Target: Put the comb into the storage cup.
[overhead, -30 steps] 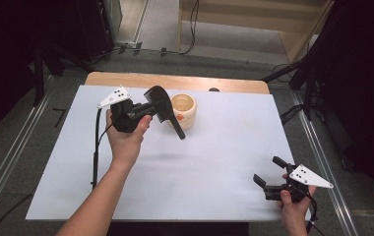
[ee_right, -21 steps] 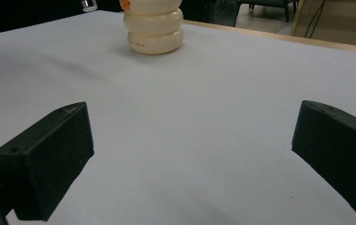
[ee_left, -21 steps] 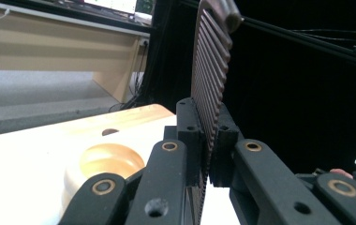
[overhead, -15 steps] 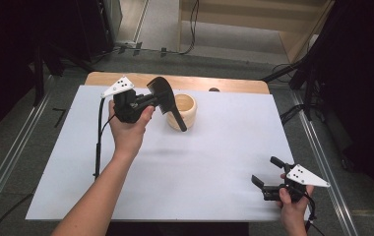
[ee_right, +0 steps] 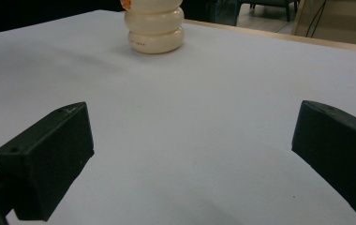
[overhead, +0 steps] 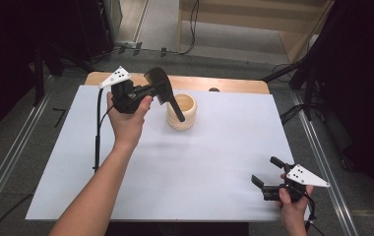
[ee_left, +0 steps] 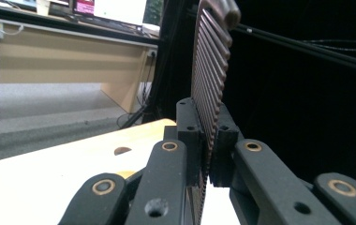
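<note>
One white sheet covers the table; left hand-held gripper clamps a comb, right hand-held gripper gapes.

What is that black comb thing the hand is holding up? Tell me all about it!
The comb is dark, looks like plastic, and has a wide head with a long row of thin teeth and a slim handle. The left gripper pinches the toothed head between its shut jaws and holds it up off the table. The handle slants down toward the cream cup, its tip over the cup's opening. Whether the tip touches the cup cannot be told.
</note>
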